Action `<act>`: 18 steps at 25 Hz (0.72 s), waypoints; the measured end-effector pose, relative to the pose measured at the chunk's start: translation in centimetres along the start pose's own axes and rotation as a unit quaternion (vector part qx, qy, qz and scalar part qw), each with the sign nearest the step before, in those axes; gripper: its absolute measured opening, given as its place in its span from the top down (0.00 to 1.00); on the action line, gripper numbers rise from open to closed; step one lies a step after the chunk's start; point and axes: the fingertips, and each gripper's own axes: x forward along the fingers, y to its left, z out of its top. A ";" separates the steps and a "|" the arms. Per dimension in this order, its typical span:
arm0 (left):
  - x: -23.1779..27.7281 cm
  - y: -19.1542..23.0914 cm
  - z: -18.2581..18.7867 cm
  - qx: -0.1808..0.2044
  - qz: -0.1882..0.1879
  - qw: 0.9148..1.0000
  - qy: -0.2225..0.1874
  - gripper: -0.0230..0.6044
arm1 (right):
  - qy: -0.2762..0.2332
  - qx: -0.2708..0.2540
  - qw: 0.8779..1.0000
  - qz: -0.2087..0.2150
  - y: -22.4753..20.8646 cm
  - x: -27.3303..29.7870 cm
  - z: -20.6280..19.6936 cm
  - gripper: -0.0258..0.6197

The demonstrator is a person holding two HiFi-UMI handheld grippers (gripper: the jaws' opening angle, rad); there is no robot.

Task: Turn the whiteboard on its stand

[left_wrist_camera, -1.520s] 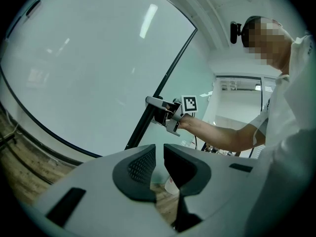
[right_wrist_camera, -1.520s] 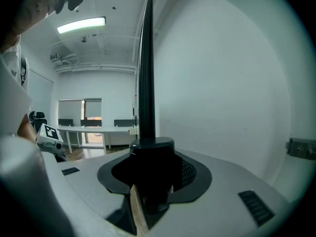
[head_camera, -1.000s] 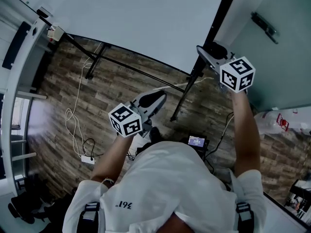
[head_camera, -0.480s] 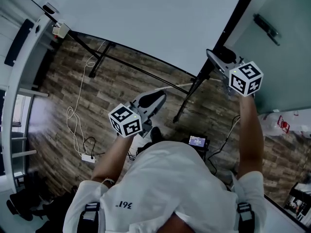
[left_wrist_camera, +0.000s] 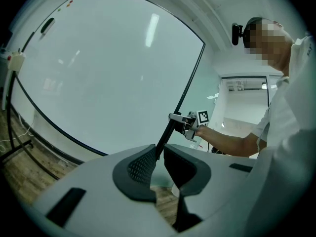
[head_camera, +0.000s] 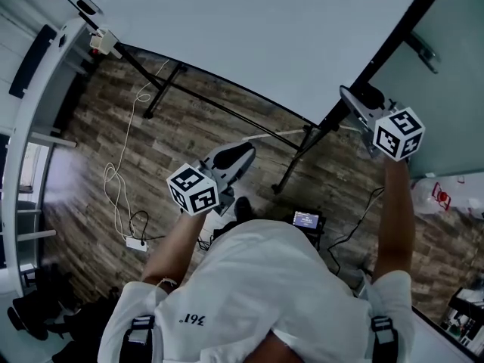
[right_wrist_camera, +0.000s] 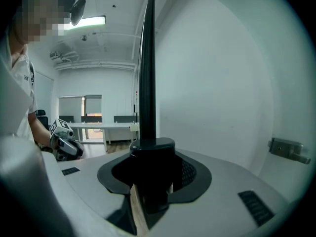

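The big whiteboard (head_camera: 249, 29) stands in a black frame on a black stand (head_camera: 299, 157). In the left gripper view the board (left_wrist_camera: 98, 73) fills the left; in the right gripper view I see it edge-on (right_wrist_camera: 146, 83). My right gripper (head_camera: 355, 103) is at the board's right edge, shut on the black frame (right_wrist_camera: 150, 181). My left gripper (head_camera: 240, 156) hangs lower, short of the board over the floor. Its jaws (left_wrist_camera: 160, 164) stand a narrow gap apart with nothing between them.
A white cable (head_camera: 121, 180) loops over the wood floor to a power strip (head_camera: 137, 249). A small lit device (head_camera: 306, 219) lies by my feet. A wall with a metal handle (head_camera: 420, 42) stands right of the board. A white box (head_camera: 102, 42) hangs at the stand's far left.
The right gripper has moved right and nearer with the frame in its jaws, and the board's right edge has swung with it. The left gripper has hardly shifted.
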 end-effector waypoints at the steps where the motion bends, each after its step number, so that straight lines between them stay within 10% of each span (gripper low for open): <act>1: 0.2 -0.2 -0.2 0.000 -0.002 1.000 0.001 0.90 | 0.001 0.000 1.000 -0.001 -0.1 -0.6 -0.2 0.68; 18: 0.1 -1.4 0.0 0.004 -0.022 1.000 0.007 0.90 | 0.004 0.001 1.000 -0.021 0.4 -5.3 -0.6 0.68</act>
